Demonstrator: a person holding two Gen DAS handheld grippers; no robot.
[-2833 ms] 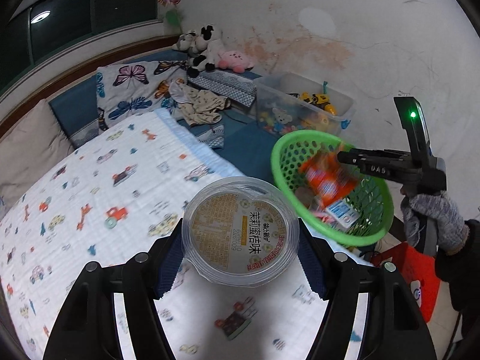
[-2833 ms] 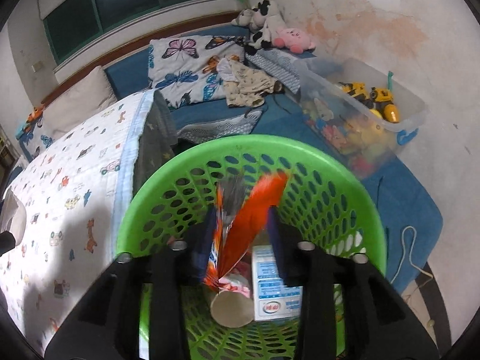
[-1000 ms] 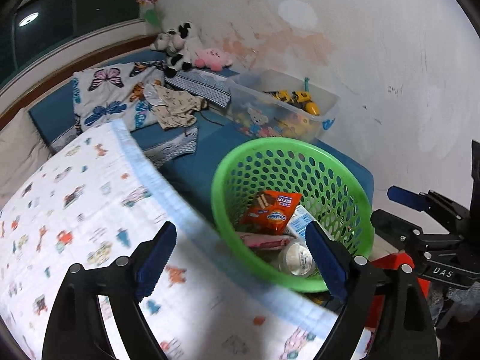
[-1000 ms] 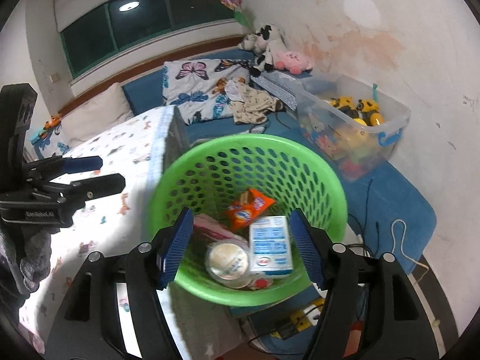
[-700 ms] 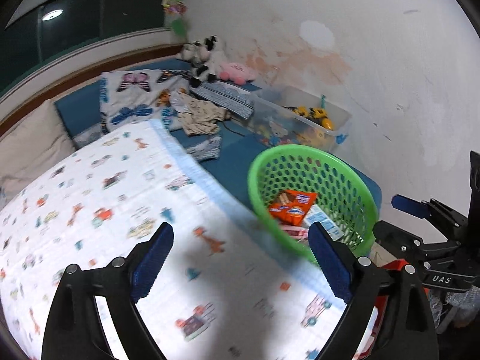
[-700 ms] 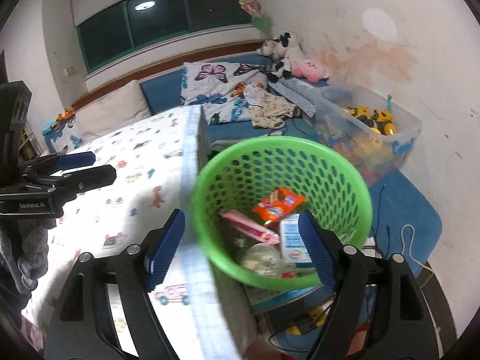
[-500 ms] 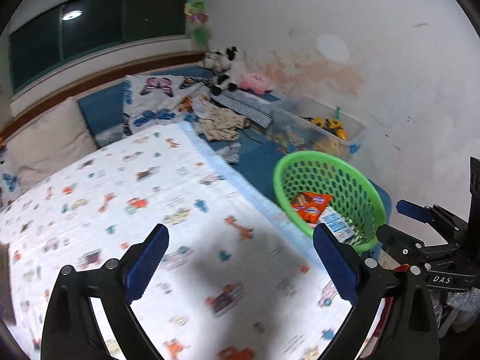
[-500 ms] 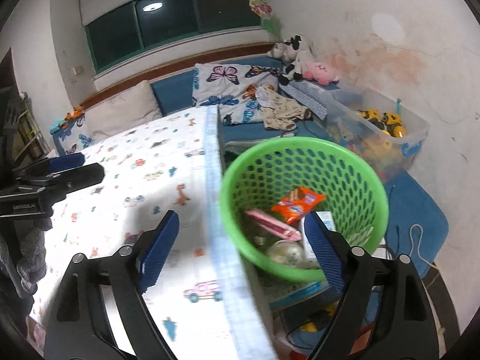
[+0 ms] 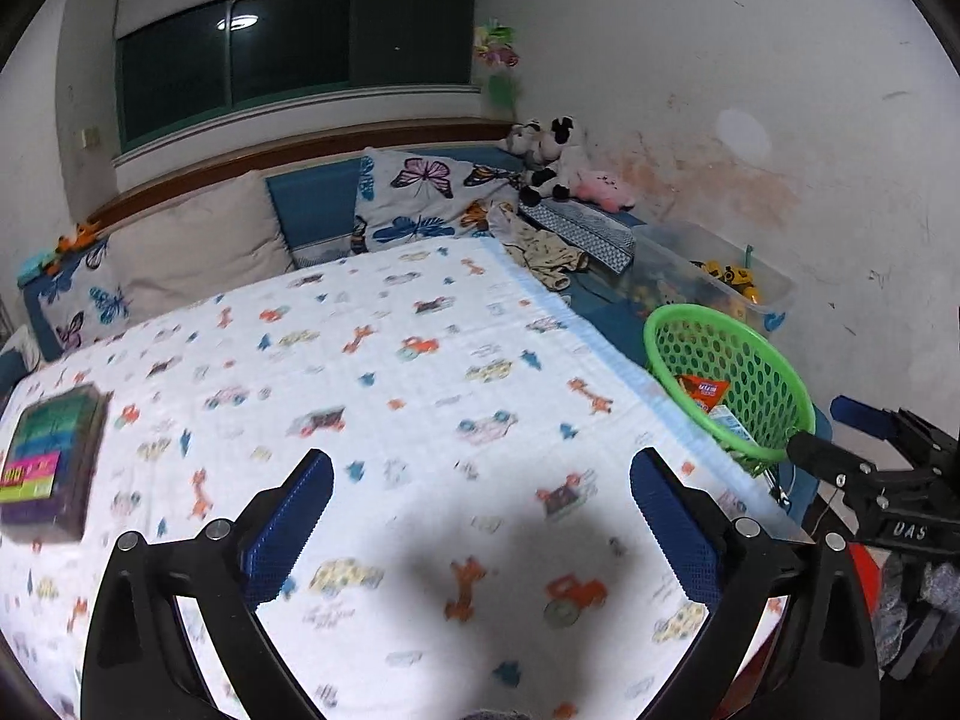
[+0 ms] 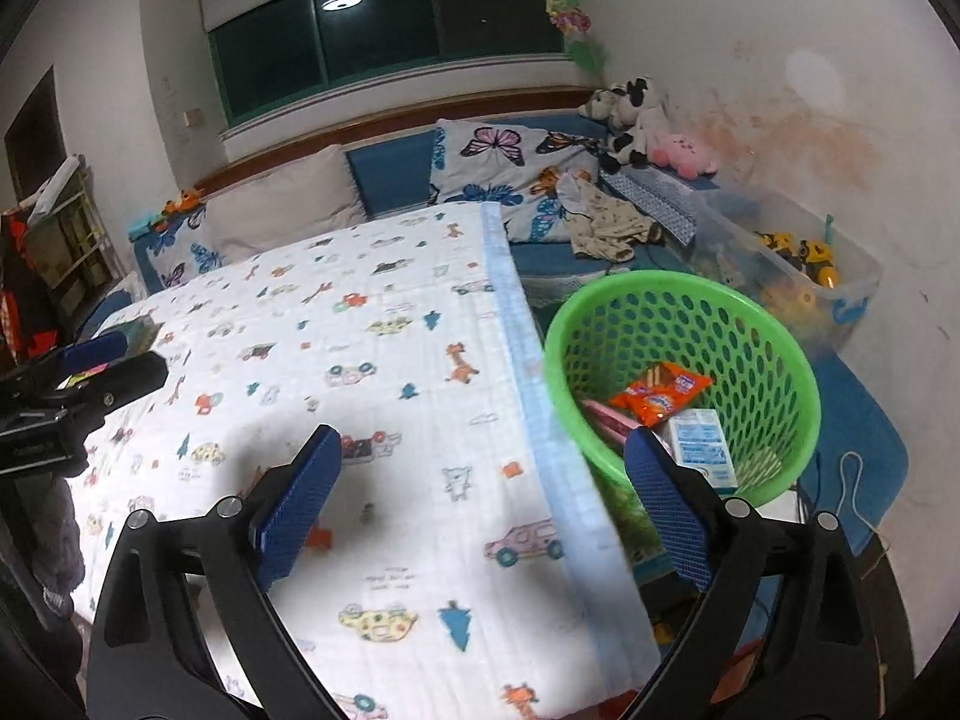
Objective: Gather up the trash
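Observation:
A green perforated basket (image 10: 774,324) stands beside the bed's right edge; it also shows in the left wrist view (image 9: 768,372). Inside lie an orange snack packet (image 10: 660,399), a white and blue carton (image 10: 699,447) and a pink wrapper (image 10: 603,417). My left gripper (image 9: 480,516) is open and empty above the patterned bed cover (image 9: 390,390). My right gripper (image 10: 483,492) is open and empty over the cover's right edge, left of the basket. A dark box with coloured stripes (image 9: 51,468) lies on the cover at far left.
Pillows (image 9: 198,246) and a butterfly cushion (image 9: 420,204) lie at the headboard. Plush toys (image 10: 636,114), clothes (image 10: 606,228) and a clear toy bin (image 10: 798,276) sit along the right wall. A blue mat (image 10: 858,420) lies under the basket.
Both grippers have pulled back and turned left from the basket toward the bed. The left gripper earlier let go of the round cup, the right of the orange packet. The dark box has come into view.

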